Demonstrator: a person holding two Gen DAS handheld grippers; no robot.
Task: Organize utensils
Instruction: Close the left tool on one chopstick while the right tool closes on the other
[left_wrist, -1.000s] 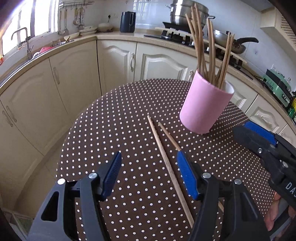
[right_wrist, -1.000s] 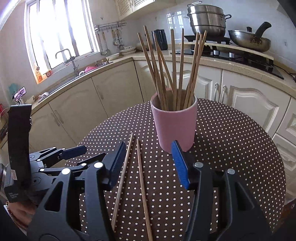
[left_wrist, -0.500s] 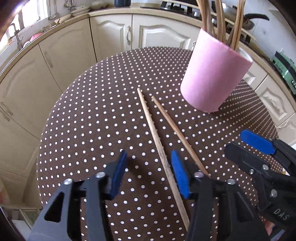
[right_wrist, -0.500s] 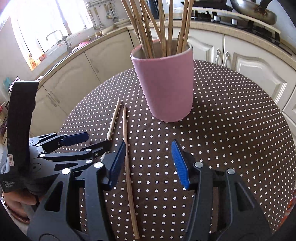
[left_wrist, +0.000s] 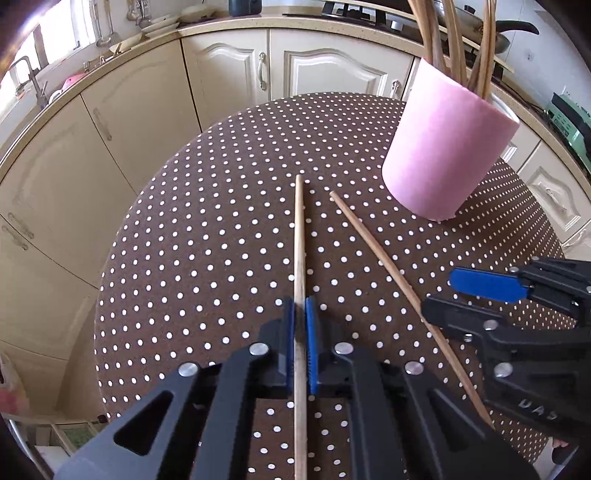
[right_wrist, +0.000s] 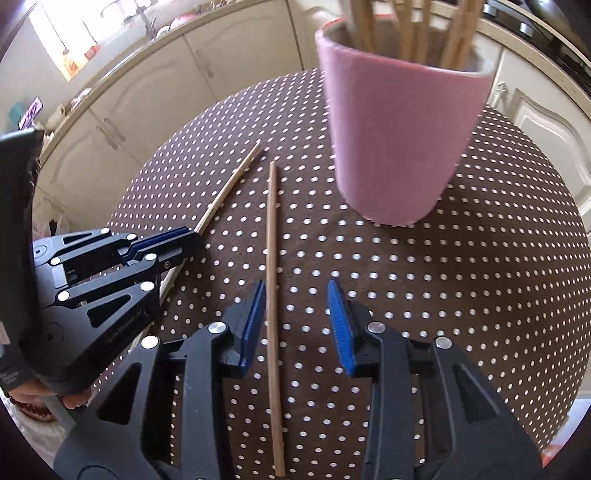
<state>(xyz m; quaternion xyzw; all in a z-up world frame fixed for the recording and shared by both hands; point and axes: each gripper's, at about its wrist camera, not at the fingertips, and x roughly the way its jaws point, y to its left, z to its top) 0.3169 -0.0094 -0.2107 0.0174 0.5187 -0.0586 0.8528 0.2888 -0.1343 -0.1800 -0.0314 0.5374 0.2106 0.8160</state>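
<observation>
Nearby, pink cup beside two loose chopsticks.

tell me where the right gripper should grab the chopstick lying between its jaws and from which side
Grip the darker chopstick on its shaft where it already runs between the right gripper, coming from above. It lies flat on the polka-dot table, thin and straight, so the closing jaws should pinch across its width. It sits near the left pad, not centred, so it may shift.
</observation>
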